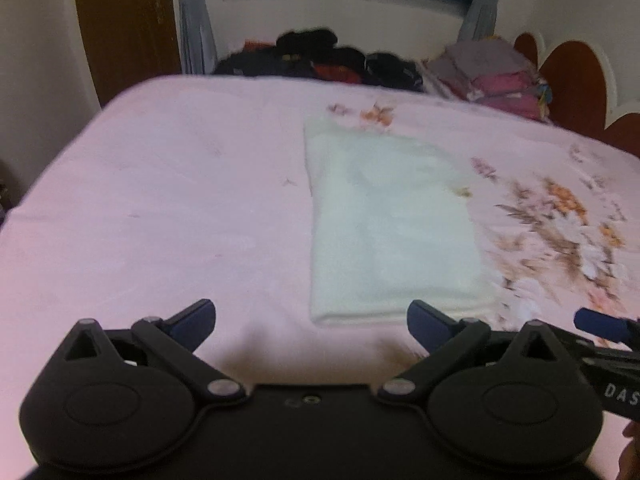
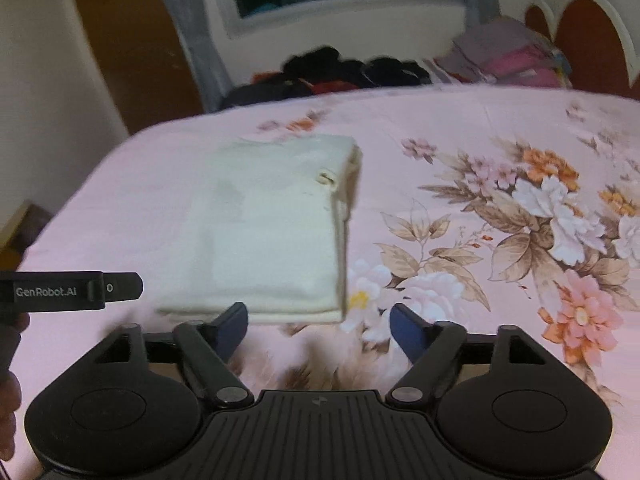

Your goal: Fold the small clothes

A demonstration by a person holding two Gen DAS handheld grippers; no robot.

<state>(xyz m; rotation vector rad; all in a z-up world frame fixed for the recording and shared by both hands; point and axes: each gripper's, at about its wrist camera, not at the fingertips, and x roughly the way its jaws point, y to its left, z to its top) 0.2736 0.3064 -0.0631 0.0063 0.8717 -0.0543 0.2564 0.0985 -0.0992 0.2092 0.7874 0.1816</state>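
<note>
A small cream-white garment (image 1: 392,224) lies folded into a flat rectangle on the pink floral bedsheet (image 1: 160,200). It also shows in the right wrist view (image 2: 272,232), with its layered edges on the right side. My left gripper (image 1: 311,322) is open and empty, just short of the garment's near edge. My right gripper (image 2: 319,326) is open and empty at the garment's near right corner. Each gripper's body shows at the edge of the other's view: the right one (image 1: 608,344) and the left one (image 2: 72,291).
A heap of dark clothes (image 1: 320,60) lies at the far edge of the bed. A stack of folded grey and pink clothes (image 1: 492,72) sits at the far right. A brown door (image 1: 124,24), curtains and a window stand behind.
</note>
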